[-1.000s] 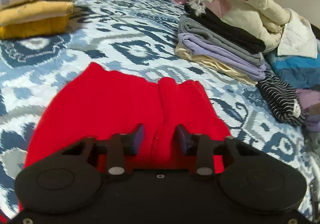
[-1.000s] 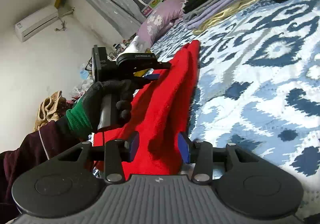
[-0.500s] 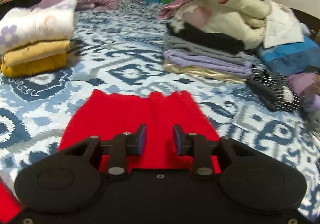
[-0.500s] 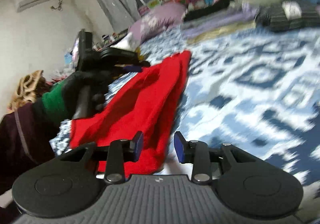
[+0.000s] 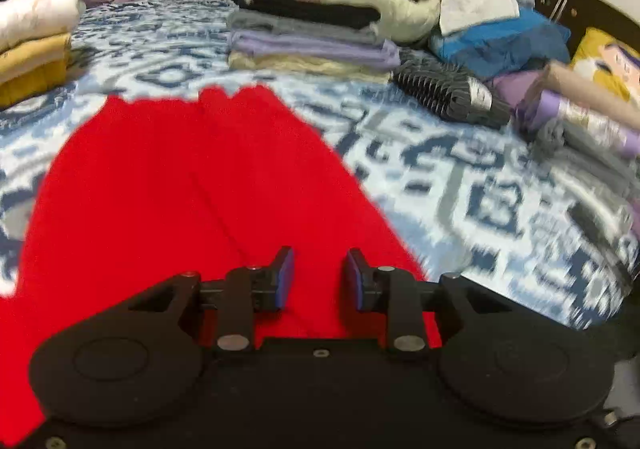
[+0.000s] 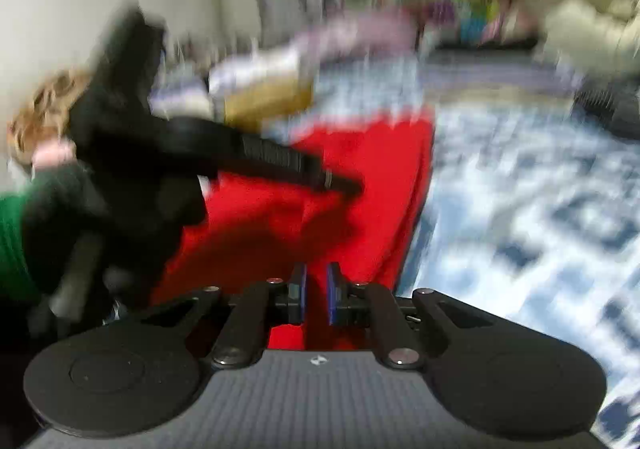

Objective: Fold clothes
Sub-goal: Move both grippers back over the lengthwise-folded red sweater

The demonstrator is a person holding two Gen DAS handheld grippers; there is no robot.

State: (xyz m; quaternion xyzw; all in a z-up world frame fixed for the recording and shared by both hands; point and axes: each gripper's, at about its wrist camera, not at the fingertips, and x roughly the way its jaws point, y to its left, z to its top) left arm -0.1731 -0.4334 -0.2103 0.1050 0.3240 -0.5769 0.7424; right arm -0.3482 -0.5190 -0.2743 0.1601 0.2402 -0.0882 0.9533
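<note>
A: What carries it all?

B: A bed (image 5: 460, 185) under a blue and white patterned cover. Stacks of folded clothes (image 5: 308, 45) line its far edge, with more at the left and right edges, likely set there to keep the middle free for folding.

A: And the piece being folded?

B: A red garment (image 5: 168, 185) lies flat across the near middle of the bed, reaching the near edge. A lengthwise crease suggests one side is already laid over.

A: The left gripper (image 5: 316, 281)?

B: Its jaws are opening, pads apart above the red cloth and pressing nothing, so I judge it has let go.

A: The right gripper (image 6: 316, 297)?

B: Its jaws are closing at the garment's near right edge, with a narrow gap and red cloth behind it. The view is blurred, so I cannot tell whether cloth is pinched. Probably it is taking that edge for the next fold.
</note>
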